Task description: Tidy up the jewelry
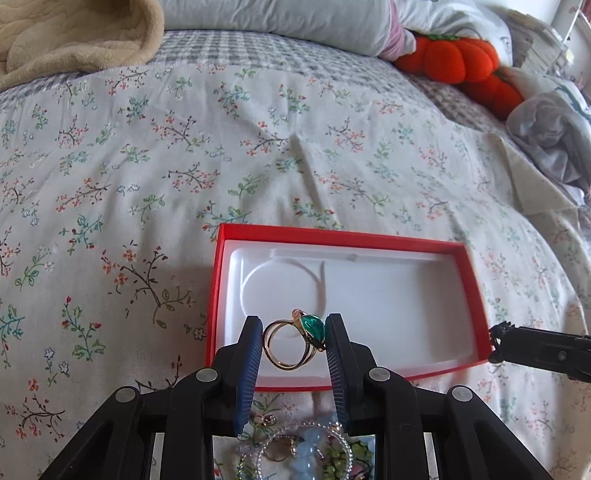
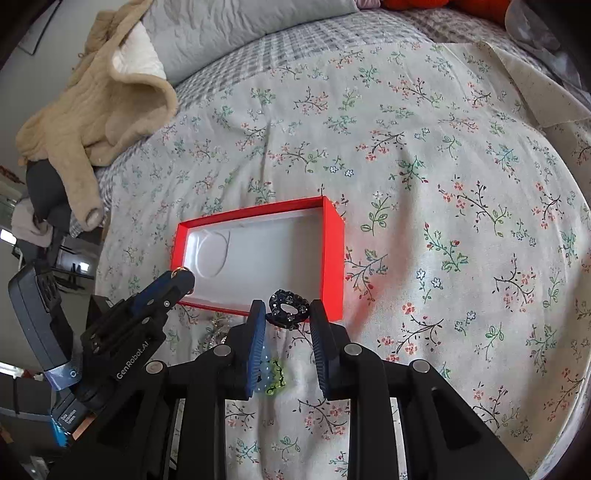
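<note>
A red box (image 1: 221,236) with a white moulded liner lies open on the floral bedspread; it also shows in the right wrist view (image 2: 332,236). My left gripper (image 1: 294,341) is shut on a gold ring with a green stone (image 1: 295,341) and holds it over the box's near left corner. My right gripper (image 2: 288,314) is shut on a dark blue beaded ring (image 2: 289,308), just outside the box's near right corner. A pile of bracelets and rings (image 1: 303,446) lies on the bedspread below the left gripper.
A beige blanket (image 2: 96,107) and grey pillows (image 1: 277,18) lie at the far end of the bed. Orange plush pumpkins (image 1: 458,55) and a grey cloth (image 1: 550,136) sit far right. Floral bedspread (image 1: 258,147) stretches around the box.
</note>
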Demonstrator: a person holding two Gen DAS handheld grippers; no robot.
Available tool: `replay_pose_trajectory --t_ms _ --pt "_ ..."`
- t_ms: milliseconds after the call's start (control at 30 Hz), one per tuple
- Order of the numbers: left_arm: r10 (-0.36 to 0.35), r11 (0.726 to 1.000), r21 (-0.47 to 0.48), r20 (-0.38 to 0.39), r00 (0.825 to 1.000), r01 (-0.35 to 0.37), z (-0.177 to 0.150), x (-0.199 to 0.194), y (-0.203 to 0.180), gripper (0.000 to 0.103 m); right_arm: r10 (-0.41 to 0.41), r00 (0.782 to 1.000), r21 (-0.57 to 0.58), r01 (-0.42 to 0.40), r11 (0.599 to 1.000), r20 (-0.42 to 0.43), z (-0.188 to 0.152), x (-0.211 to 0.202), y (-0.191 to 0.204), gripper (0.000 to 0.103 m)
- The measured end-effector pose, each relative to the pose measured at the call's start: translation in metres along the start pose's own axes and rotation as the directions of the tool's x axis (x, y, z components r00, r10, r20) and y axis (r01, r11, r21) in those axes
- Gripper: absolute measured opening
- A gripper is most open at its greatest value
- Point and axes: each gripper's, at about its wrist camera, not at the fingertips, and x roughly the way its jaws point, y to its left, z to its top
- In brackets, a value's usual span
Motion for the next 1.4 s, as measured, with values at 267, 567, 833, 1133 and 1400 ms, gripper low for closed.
replay_pose_trajectory --t_ms 267,567,833,1133,1400 --pt "-0.013 1.000 0.010 -0.002 1.000 0.013 -0.002 0.006 -0.002 0.030 -0.010 1.000 -0.010 0.010 1.000 -0.005 0.003 0.014 0.003 0.026" --pt "-0.003 1.000 0.008 0.016 1.000 0.003 -0.004 -0.013 -0.004 0.045 -0.015 1.000 -0.017 0.015 1.000 0.001 0.006 0.023 0.010 0.026" --pt "0.029 1.000 0.004 0.025 0.999 -0.029 -0.016 -0.033 0.002 0.062 -0.030 1.000 -0.029 0.030 0.999 0.002 0.008 0.029 0.011 0.027" --pt "0.074 0.997 -0.024 -0.022 0.997 -0.074 -0.037 -0.043 0.014 0.080 -0.019 1.000 -0.074 0.019 0.997 -0.003 -0.004 0.012 0.019 0.040" --pt "0.137 0.990 -0.027 -0.124 0.983 -0.142 -0.064 -0.038 0.020 0.081 -0.074 0.996 -0.119 0.068 0.991 -0.041 -0.034 0.002 0.023 0.054"
